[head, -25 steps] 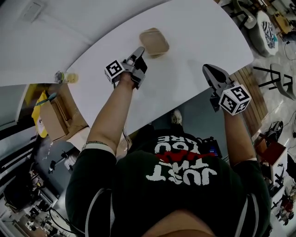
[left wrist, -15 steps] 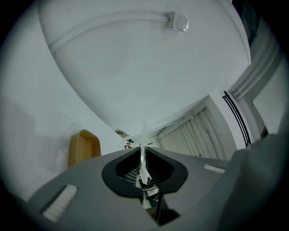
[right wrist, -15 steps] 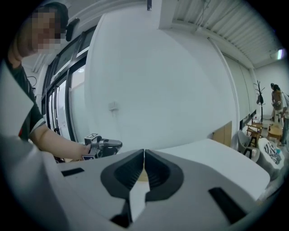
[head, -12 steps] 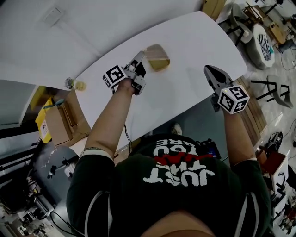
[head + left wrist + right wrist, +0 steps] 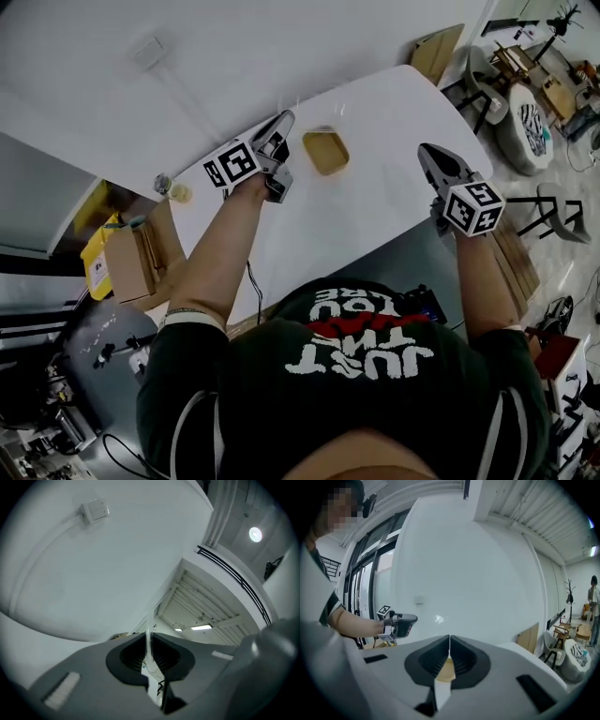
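A tan square container [image 5: 326, 151] sits open on the white table [image 5: 375, 202]. My left gripper [image 5: 283, 119] hovers just left of it and points up at the wall. Its jaws are shut on a thin clear lid [image 5: 150, 616], seen edge-on as a pale strip rising from the left gripper [image 5: 150, 637]. The lid shows as a glint [image 5: 439, 618] ahead of the left gripper [image 5: 415, 618]. My right gripper [image 5: 424, 150] is held above the table's right part, shut and holding nothing. The container [image 5: 446, 670] shows low between the jaws of the right gripper [image 5: 449, 644].
A small jar [image 5: 164, 183] stands at the table's left end. A cardboard box [image 5: 131, 258] and a yellow bag [image 5: 92, 253] are on the floor to the left. Chairs [image 5: 525, 122] and a leaning board [image 5: 436, 52] are on the right. The wall bears a switch [image 5: 95, 511].
My left gripper rose from the container's edge and tilted upward; the container left its view and now looks open. The right gripper barely moved.
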A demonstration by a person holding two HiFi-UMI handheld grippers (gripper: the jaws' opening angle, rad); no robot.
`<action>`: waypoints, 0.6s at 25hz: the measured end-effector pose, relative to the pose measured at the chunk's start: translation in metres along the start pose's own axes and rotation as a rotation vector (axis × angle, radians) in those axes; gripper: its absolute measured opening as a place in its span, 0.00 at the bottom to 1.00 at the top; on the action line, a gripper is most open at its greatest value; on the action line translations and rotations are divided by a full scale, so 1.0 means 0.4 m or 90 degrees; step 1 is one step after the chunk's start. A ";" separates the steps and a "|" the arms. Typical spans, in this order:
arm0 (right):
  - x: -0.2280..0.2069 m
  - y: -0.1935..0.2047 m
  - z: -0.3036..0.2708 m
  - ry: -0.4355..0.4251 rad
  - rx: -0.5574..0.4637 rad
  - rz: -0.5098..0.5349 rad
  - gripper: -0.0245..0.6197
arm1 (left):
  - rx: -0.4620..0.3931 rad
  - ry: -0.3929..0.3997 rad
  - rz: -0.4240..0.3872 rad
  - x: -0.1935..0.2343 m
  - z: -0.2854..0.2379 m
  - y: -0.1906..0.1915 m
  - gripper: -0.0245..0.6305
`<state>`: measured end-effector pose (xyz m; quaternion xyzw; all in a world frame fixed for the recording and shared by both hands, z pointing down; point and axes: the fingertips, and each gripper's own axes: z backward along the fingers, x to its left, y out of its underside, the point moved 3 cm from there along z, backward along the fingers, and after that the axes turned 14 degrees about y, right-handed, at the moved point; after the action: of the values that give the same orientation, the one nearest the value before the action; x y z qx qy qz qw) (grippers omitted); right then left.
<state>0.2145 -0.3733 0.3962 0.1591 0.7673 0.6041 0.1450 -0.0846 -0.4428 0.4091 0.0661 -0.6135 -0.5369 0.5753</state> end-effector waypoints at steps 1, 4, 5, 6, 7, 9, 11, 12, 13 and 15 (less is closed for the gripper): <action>0.002 -0.013 -0.001 0.000 -0.004 0.004 0.05 | 0.003 0.002 -0.017 -0.014 -0.002 -0.017 0.08; 0.010 -0.053 -0.002 0.001 -0.017 0.016 0.05 | 0.021 0.001 -0.078 -0.053 -0.005 -0.065 0.08; 0.011 -0.071 -0.003 0.001 -0.023 0.020 0.05 | 0.026 -0.003 -0.098 -0.065 -0.006 -0.082 0.08; 0.011 -0.091 -0.005 0.000 -0.030 0.023 0.05 | 0.029 -0.007 -0.117 -0.077 -0.008 -0.101 0.08; 0.011 -0.112 -0.006 0.000 -0.037 0.026 0.05 | 0.029 -0.010 -0.135 -0.091 -0.010 -0.121 0.08; 0.010 -0.154 -0.008 0.002 -0.049 0.031 0.05 | 0.029 -0.011 -0.168 -0.124 -0.017 -0.158 0.08; 0.012 -0.189 -0.008 0.005 -0.057 0.040 0.05 | 0.034 -0.017 -0.202 -0.151 -0.019 -0.187 0.08; 0.015 -0.205 -0.008 0.006 -0.061 0.046 0.05 | 0.036 -0.022 -0.219 -0.162 -0.017 -0.200 0.08; 0.018 -0.221 -0.009 0.007 -0.066 0.051 0.05 | 0.039 -0.025 -0.237 -0.174 -0.016 -0.213 0.08; 0.024 -0.255 -0.011 0.009 -0.076 0.062 0.05 | 0.044 -0.029 -0.275 -0.201 -0.017 -0.240 0.08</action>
<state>0.1970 -0.3956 0.2976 0.1828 0.7223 0.6562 0.1193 -0.1046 -0.4304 0.2860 0.2036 -0.6161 -0.6277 0.4301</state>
